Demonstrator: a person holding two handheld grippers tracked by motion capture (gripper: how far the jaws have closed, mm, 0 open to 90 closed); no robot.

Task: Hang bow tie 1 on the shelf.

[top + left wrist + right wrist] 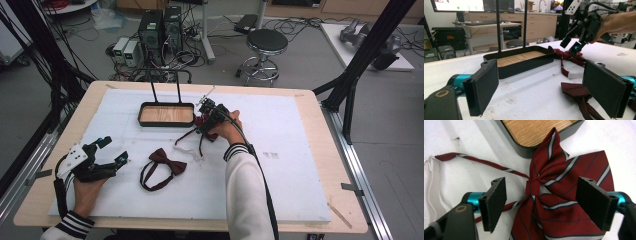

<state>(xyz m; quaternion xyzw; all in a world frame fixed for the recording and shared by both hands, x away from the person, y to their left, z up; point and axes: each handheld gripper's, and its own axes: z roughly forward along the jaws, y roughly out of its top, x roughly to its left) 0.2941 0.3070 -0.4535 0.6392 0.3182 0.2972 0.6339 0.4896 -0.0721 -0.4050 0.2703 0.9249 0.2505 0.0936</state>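
Left gripper (111,150): held low at about 8 o'clock of the table, hand under it, jaws wide apart, pointing toward 2 o'clock, nothing between the pads. Right gripper (204,120): at table centre, forearm in a white sleeve reaching in from 6 o'clock, tilted down, jaws parted, pads not pressing

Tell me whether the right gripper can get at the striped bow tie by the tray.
Probably yes: the right gripper hangs over the striped bow tie, fingers apart on either side of its knot, nothing between.
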